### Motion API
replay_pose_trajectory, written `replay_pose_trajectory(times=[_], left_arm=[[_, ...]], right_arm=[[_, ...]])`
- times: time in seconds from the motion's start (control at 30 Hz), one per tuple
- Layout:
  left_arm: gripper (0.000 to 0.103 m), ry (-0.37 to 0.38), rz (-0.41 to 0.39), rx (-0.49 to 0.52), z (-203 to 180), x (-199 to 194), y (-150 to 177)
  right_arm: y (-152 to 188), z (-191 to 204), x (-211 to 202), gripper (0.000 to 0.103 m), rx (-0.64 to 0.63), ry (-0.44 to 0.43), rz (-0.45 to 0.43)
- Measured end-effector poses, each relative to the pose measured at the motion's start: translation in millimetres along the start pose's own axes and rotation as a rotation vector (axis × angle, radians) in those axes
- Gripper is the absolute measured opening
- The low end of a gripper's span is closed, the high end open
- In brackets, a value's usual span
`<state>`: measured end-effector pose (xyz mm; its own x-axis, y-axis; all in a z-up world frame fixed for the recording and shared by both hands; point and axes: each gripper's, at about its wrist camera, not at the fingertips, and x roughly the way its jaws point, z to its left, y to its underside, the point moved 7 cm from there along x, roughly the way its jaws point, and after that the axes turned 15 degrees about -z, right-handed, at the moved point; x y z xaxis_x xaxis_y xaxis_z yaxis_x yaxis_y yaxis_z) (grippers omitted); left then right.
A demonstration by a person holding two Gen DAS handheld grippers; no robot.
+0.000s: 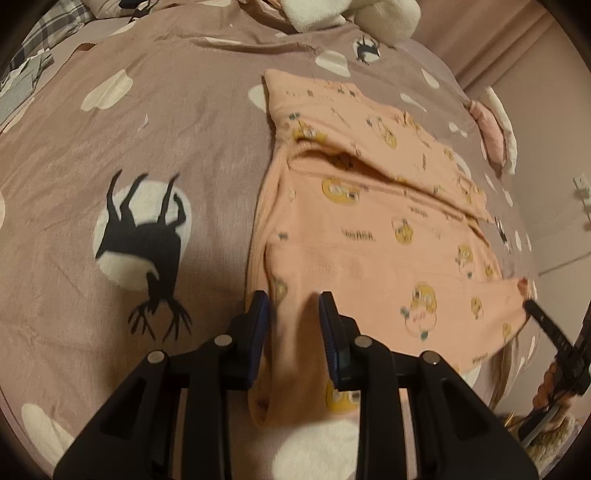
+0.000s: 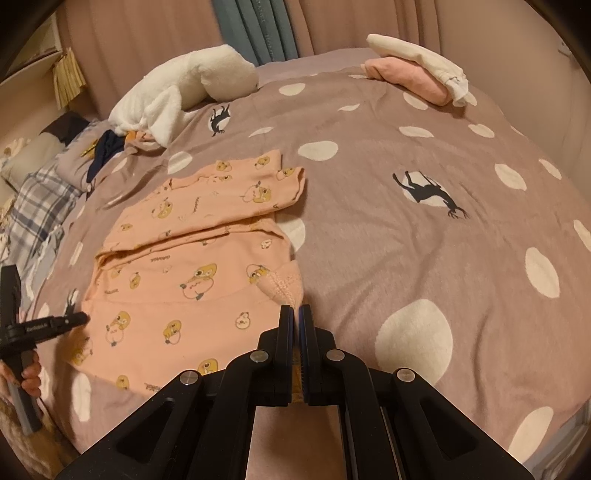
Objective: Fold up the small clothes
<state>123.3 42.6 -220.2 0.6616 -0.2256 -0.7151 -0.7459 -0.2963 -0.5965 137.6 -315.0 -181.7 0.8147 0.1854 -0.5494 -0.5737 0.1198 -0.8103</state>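
Black fingers of the left tool (image 1: 294, 306) stand apart with a ridge of peach fabric rising between them, not pinched, while the right tool (image 2: 296, 314) is clenched on the ribbed near corner of the same garment (image 2: 192, 273), a small peach top printed with yellow cartoon figures. It lies on a mauve bed cover (image 2: 369, 240) dotted with pale spots and black deer silhouettes, its near hem toward both tools and a sleeve folded across its upper half. In the left wrist view the right tool's tip appears at the garment's far right corner; in the right wrist view the left tool shows at the garment's left edge, gripped by a hand. The cloth looks thin, soft and very light, likely to sag and drape the moment it is lifted and to drag on the fuzzy cover rather than slide cleanly. Hems, cuffs and ribbed edges look like the surest places to take hold, since doubled fabric there gives the pads more to bite; a pinch in mid-panel would probably gather only one layer. Matching grips at two corners of one edge would seem to keep a fold square. Farther back, a white plush bundle (image 2: 177, 92) rests near the head of the bed, and a pink and white stack of folded pieces (image 2: 413, 70) sits well apart at the far right. Curtains (image 2: 255, 29) hang behind.
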Motion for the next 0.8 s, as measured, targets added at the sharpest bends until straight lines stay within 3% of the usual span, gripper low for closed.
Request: replay_pose_trajectory(times=[0.37, 0.73, 0.8], left_arm=[[0.030, 0.037, 0.042, -0.002, -5, -12, 23], [0.027, 0.105, 0.043, -0.082, -13, 17, 0], [0.009, 0.084, 0.031, -0.078, -13, 21, -4]], right_arm=[[1, 1, -2, 0.004, 0.000, 0.001, -0.002], [3, 2, 1, 0.004, 0.004, -0.005, 0.008], [2, 3, 3, 0.004, 0.008, -0.008, 0.008]])
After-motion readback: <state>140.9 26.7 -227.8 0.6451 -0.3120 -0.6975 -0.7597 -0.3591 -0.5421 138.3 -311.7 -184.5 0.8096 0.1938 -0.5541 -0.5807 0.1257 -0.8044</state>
